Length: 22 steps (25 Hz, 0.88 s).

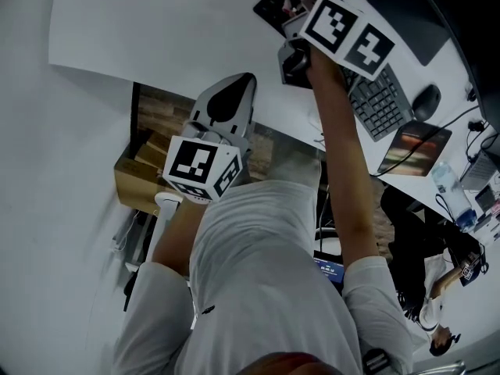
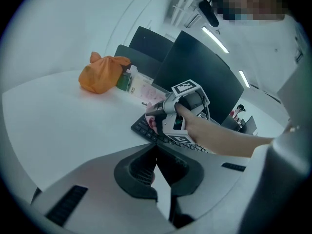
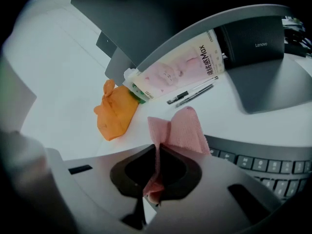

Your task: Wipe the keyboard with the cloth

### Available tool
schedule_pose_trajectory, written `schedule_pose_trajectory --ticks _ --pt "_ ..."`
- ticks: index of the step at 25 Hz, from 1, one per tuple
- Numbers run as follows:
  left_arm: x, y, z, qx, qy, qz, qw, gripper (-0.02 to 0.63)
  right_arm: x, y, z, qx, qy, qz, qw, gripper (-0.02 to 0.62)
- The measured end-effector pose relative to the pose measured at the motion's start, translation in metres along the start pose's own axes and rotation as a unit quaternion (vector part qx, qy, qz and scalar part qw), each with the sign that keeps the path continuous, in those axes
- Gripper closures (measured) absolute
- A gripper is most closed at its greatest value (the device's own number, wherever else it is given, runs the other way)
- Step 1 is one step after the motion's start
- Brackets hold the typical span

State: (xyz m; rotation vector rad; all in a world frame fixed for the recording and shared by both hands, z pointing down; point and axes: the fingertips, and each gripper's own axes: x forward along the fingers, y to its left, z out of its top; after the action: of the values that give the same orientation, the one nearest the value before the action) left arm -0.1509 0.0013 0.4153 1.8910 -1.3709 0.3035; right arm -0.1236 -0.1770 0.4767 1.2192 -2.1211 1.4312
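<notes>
In the right gripper view my right gripper (image 3: pixel 157 152) is shut on a pink cloth (image 3: pixel 184 127), which sticks up past the jaws above the left end of the black keyboard (image 3: pixel 265 167). The left gripper view shows that right gripper (image 2: pixel 158 115) low over the keyboard (image 2: pixel 145 128), cloth (image 2: pixel 153 124) hanging against the keys. From the head view the keyboard (image 1: pixel 380 100) lies on the white desk, mostly covered by my right arm. My left gripper (image 2: pixel 157 155) hangs short of the desk edge, jaws together with nothing between them, also seen as the left gripper (image 1: pixel 233 94) in the head view.
An orange bag (image 3: pixel 115 113), a wipes packet (image 3: pixel 180 69) and two pens (image 3: pixel 191 95) lie beyond the keyboard, by the monitor stand (image 3: pixel 253 38). A mouse (image 1: pixel 426 100) and mouse pad (image 1: pixel 414 147) sit to the right. A cardboard box (image 1: pixel 141 170) stands under the desk. A person (image 1: pixel 437 287) sits nearby.
</notes>
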Motion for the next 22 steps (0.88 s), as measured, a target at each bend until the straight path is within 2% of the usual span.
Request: schedule_pose_trajectory --ticks 8,10,13,15,17,20,22 --pt "-0.010 0.014 -0.001 -0.006 -0.005 0.008 0.9999 0.588 0.015 0.034 -0.023 -0.003 0.027 0.027 0.999 0.577" --pt "-0.013 0.017 0.001 -0.005 -0.006 0.010 0.9999 0.588 0.014 0.047 -0.029 -0.009 0.028 0.053 0.998 0.577" --pt "-0.017 0.019 0.002 -0.004 -0.008 0.010 0.9999 0.588 0.006 0.070 -0.034 -0.028 0.012 0.118 0.993 0.577" --pt "-0.018 0.019 0.001 -0.002 -0.006 0.009 0.9999 0.588 0.001 0.076 -0.038 -0.030 0.002 0.140 0.990 0.577" --pt "-0.019 0.020 -0.001 0.000 -0.004 0.008 1.0000 0.588 0.003 0.068 -0.044 -0.025 0.004 0.122 0.992 0.577" --pt "-0.021 0.018 -0.003 0.002 0.000 0.003 1.0000 0.588 0.006 0.047 -0.055 -0.013 0.019 0.070 0.997 0.577" --pt "-0.022 0.016 -0.005 0.003 0.001 -0.001 1.0000 0.588 0.004 0.041 -0.059 -0.008 0.022 0.056 0.998 0.577"
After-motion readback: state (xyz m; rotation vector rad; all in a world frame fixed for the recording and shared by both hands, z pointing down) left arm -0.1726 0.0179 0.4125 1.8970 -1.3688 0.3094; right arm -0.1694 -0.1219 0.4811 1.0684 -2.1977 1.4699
